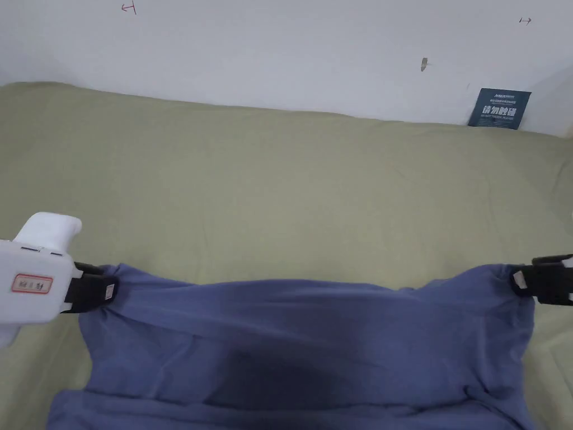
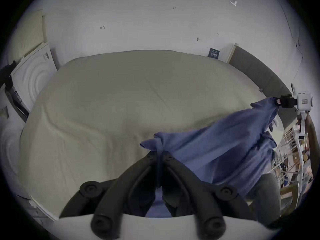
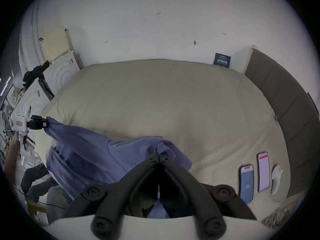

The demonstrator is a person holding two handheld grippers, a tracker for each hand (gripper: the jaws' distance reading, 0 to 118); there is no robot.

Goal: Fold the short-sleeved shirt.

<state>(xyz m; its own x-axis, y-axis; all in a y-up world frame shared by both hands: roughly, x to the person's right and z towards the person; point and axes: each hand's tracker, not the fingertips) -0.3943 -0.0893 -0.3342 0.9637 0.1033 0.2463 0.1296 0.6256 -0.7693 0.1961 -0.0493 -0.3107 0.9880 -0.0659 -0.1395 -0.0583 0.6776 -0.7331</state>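
Observation:
The blue short-sleeved shirt (image 1: 302, 341) hangs stretched wide between both grippers above the near edge of the bed. My left gripper (image 1: 109, 290) is shut on its left corner, and the cloth (image 2: 199, 150) is bunched between the closed jaws in the left gripper view (image 2: 159, 152). At the right, my right gripper (image 1: 517, 278) is shut on the other corner; its own view shows the fabric (image 3: 97, 155) pinched at the jaw tips (image 3: 159, 155). The shirt's top edge sags slightly in the middle. Its lower part falls out of view below.
A pale green bedsheet (image 1: 291, 185) covers the bed up to a white wall. A dark blue card (image 1: 499, 108) leans on the wall at the back right. Two phones (image 3: 246, 183) and a white object (image 3: 276, 178) lie on the bed's right side beside a brown headboard (image 3: 284, 108).

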